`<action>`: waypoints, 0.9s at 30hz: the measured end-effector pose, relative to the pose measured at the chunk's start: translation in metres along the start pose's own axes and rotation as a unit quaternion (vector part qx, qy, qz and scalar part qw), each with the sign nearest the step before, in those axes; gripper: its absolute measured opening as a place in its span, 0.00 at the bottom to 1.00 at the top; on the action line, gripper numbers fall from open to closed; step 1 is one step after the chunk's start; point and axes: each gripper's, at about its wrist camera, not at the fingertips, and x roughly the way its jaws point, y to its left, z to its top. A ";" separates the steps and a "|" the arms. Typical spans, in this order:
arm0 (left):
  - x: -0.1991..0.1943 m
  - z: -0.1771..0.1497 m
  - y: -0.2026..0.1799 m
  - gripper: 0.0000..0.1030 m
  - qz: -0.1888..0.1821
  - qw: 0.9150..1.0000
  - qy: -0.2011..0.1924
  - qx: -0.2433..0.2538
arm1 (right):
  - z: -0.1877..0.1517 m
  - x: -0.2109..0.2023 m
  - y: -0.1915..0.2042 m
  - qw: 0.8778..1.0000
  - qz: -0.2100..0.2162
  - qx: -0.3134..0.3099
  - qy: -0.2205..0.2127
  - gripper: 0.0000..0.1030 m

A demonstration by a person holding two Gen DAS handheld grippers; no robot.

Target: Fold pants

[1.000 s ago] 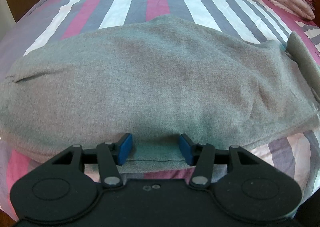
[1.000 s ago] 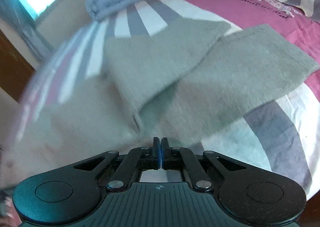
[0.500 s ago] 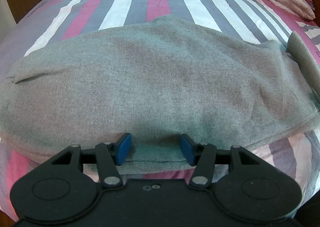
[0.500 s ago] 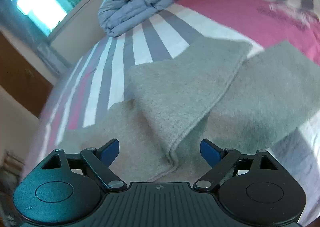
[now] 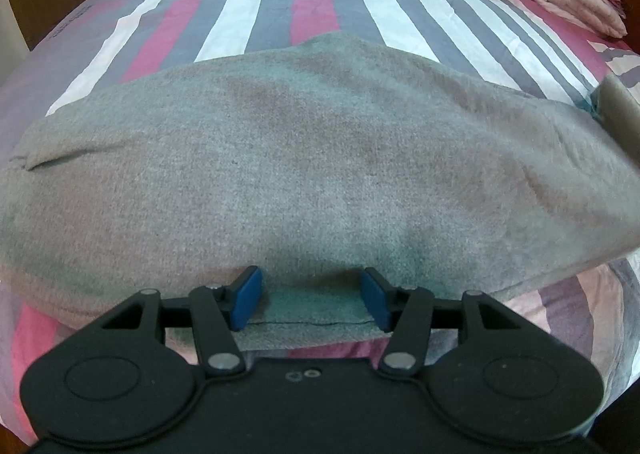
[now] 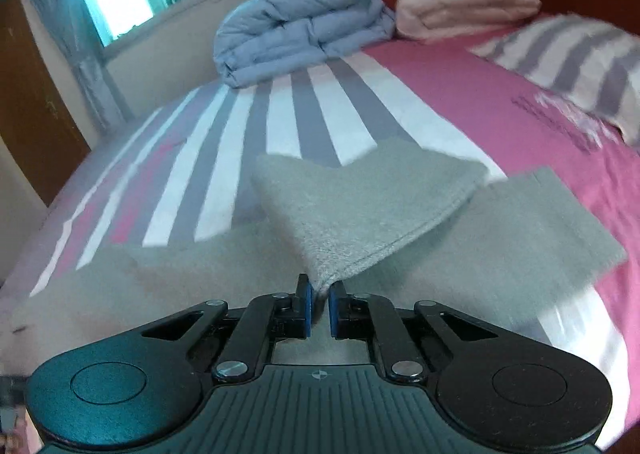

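**Ana:** When the right gripper (image 6: 319,308) drew its blue pads in, what did they catch?

**Ben:** A corner of the soft grey fleece pants (image 5: 320,181). Half a second before, those jaws had stood wide apart on either side of that fold; at this moment they were nearly together, with the stitched hem (image 6: 384,250) of one leg pinched between them. That leg end rose from the grip toward twelve o'clock, lifted clear of the cloth beneath it.

**Ana:** And the left gripper (image 5: 311,304)?

**Ben:** Unchanged across the whole second. Its jaws stood apart and held nothing, the pads (image 5: 247,297) resting at the near edge of the pants, at six o'clock in its view.

**Ana:** Where did the garment lie?

**Ben:** Spread flat across the pink, grey and white striped bedsheet (image 5: 276,9), side to side. A folded pale blue quilt (image 6: 300,25) sat far off at twelve o'clock, a stack of folded pink blankets (image 6: 464,1) at one o'clock beside it.

**Ana:** So what did the new grip mean?

**Ben:** I judged a fold was starting: with the leg end secured, it could be carried over toward the waist. The left side looked placed to hold the body steady.
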 end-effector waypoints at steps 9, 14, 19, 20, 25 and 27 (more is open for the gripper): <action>0.000 0.000 -0.004 0.47 0.008 1.000 -0.003 0.001 | -0.018 0.039 -0.019 0.996 0.000 0.038 0.086 0.20; 0.000 0.001 -0.005 0.48 0.010 1.000 -0.002 0.000 | 0.008 0.013 -0.040 0.998 0.001 0.041 0.046 0.50; 0.001 0.000 -0.004 0.48 0.010 1.000 -0.001 0.000 | 0.047 0.049 -0.092 0.991 -0.038 0.118 0.049 0.49; 0.001 0.000 -0.004 0.48 0.010 1.000 -0.001 -0.001 | 0.055 0.062 -0.104 0.988 -0.034 0.142 0.055 0.49; 0.002 0.001 -0.005 0.48 0.014 1.000 0.001 -0.004 | 0.078 0.088 -0.132 0.977 -0.024 0.202 0.065 0.49; 0.002 0.001 -0.005 0.49 0.014 1.000 0.002 -0.005 | 0.083 0.091 -0.132 0.976 -0.020 0.209 0.061 0.39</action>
